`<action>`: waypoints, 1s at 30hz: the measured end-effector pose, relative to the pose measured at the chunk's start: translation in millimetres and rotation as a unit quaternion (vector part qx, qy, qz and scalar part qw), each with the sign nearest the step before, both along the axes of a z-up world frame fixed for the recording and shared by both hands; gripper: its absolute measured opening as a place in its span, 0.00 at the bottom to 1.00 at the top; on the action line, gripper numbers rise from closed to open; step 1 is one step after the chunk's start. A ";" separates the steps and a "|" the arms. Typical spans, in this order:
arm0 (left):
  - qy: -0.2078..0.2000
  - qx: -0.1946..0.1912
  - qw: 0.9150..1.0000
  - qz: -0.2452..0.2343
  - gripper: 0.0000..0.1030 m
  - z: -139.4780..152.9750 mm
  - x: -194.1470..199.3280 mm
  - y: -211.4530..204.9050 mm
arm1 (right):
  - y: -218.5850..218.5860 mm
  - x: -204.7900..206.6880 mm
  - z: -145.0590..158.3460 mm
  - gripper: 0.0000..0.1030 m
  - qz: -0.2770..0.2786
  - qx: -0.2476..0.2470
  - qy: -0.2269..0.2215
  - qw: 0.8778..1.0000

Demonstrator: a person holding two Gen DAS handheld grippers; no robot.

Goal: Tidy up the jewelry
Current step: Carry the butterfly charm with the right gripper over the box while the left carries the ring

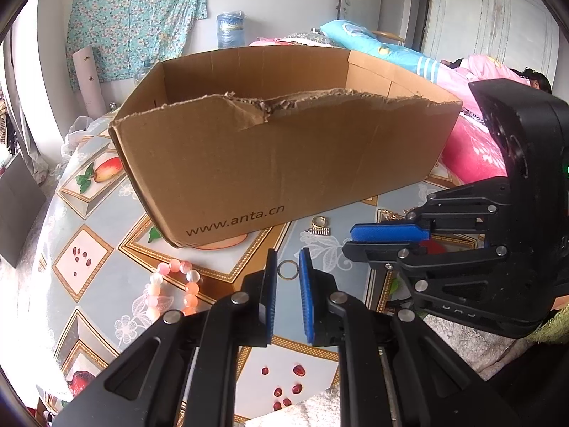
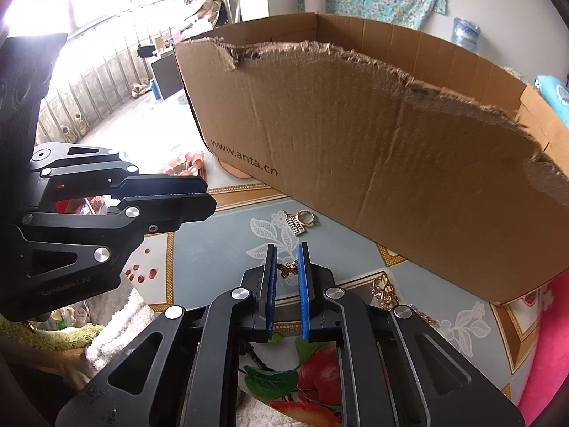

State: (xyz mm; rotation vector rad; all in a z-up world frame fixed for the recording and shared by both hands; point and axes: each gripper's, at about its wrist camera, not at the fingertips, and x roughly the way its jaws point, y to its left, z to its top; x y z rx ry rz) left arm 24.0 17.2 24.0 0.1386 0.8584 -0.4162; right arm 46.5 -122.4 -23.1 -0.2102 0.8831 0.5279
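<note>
1. The left black two-finger gripper with blue ribbed pads (image 1: 288, 259) tilts downward, jaws narrowly parted, nothing pressed between them.
2. The right black, blue-padded gripper (image 2: 287, 254) angles down alongside, jaws likewise narrowly parted.

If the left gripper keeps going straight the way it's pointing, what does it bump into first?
Probably the small metal ring on the tablecloth, just ahead of the left gripper. Depth is unclear; the cardboard box stands farther back.

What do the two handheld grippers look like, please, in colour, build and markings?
The left gripper and right gripper match: black linkage arms joined by round silver pins, with narrow ribbed blue pads on the fingers. The left body carries small pale lettering, too blurred to read.
</note>
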 end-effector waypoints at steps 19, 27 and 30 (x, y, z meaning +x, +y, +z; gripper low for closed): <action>-0.100 -0.063 0.992 -0.045 0.11 106.7 29.1 -10.9 | -37.8 31.7 102.1 0.09 -0.043 0.072 -0.102 0.991; -0.039 -0.027 0.999 -0.020 0.11 97.2 109.7 -42.6 | -57.0 92.5 89.4 0.09 -0.110 0.072 -0.040 0.990; -0.011 -0.018 1.000 -0.007 0.11 85.6 133.8 -50.0 | -63.3 106.7 85.1 0.09 -0.126 0.074 -0.023 0.989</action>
